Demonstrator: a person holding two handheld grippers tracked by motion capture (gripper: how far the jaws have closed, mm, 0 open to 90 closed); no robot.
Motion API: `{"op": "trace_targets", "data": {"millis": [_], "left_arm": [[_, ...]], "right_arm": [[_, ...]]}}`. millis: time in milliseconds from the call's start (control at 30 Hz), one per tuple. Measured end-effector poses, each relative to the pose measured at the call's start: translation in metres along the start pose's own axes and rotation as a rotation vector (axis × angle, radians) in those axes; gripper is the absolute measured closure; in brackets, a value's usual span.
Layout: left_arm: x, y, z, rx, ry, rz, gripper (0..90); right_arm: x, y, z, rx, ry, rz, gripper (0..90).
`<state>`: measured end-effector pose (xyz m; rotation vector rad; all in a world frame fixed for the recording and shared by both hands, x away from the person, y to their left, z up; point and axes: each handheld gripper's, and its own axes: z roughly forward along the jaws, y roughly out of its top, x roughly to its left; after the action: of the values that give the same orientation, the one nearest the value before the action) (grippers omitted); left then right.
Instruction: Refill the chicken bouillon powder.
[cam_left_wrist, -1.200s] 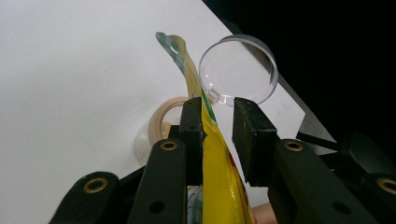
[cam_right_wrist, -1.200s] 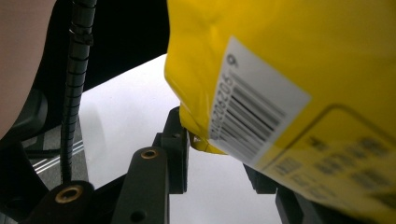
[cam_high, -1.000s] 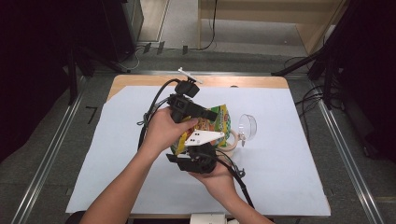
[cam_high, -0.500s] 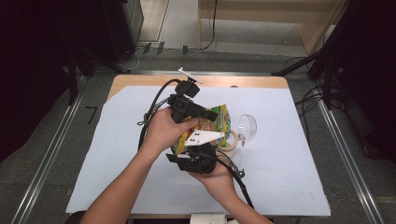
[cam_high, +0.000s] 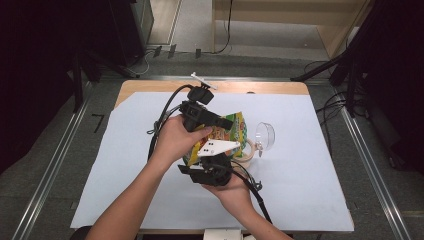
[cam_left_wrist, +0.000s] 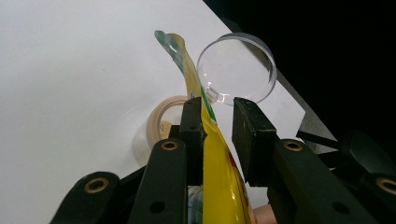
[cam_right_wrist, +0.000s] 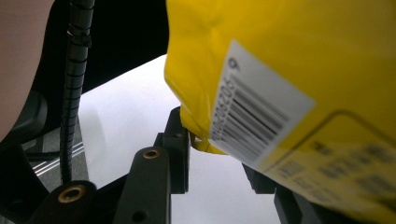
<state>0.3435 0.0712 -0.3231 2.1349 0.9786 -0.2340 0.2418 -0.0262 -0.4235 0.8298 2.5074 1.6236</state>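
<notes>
Yellow snack bag (cam_high: 226, 134) is held up in the middle of the surface (cam_high: 310, 165), between two grippers and just above a white sheet. In the high view, the left gripper (cam_high: 227, 122) is seen at the top of the bag and the right gripper (cam_high: 212, 165) at its bottom, each carried by a hand. The bag is tipped so that its thin edge is seen in the left gripper view, where it runs up between the two black jaws.

In that view the bag (cam_left_wrist: 210, 154) is pressed against one jaw, while a gap is left before the other jaw. It cannot be told whether the left gripper (cam_left_wrist: 219, 126) is clamped on the bag or only set around it.

In the right gripper view, the back of the bag (cam_right_wrist: 280, 74) with a white bar code label is seen very close. A bottom corner of the bag is placed between the jaws of the right gripper (cam_right_wrist: 217, 149), but one jaw is mostly hidden behind the bag, so the grip may be tight or loose.

A clear round cup (cam_high: 265, 136) is lying on its side just beside the bag, to the right. A roll of tape (cam_high: 245, 152) is lying flat under the bag's edge, near the cup.
</notes>
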Motion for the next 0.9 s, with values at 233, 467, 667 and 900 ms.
{"op": "trace_targets", "data": {"millis": [233, 467, 667, 900], "left_arm": [[-0.0001, -0.0001, 0.0, 0.001, 0.003, 0.001, 74.5], [-0.0004, -0.0001, 0.0001, 0.0, 0.002, 0.001, 74.5], [-0.0003, -0.0001, 0.0003, 0.0, 0.003, 0.001, 74.5], [-0.0003, -0.0002, 0.0007, 0.003, 0.003, 0.002, 74.5]], "right_arm": [[0.0, -0.0001, 0.0001, 0.001, -0.001, -0.002, 67.2], [0.0, -0.0004, 0.0, -0.002, -0.003, -0.008, 67.2], [-0.0002, -0.0004, -0.0001, 0.0, -0.005, -0.013, 67.2], [-0.0009, -0.0009, 0.0001, 0.0, -0.006, -0.023, 67.4]]}}
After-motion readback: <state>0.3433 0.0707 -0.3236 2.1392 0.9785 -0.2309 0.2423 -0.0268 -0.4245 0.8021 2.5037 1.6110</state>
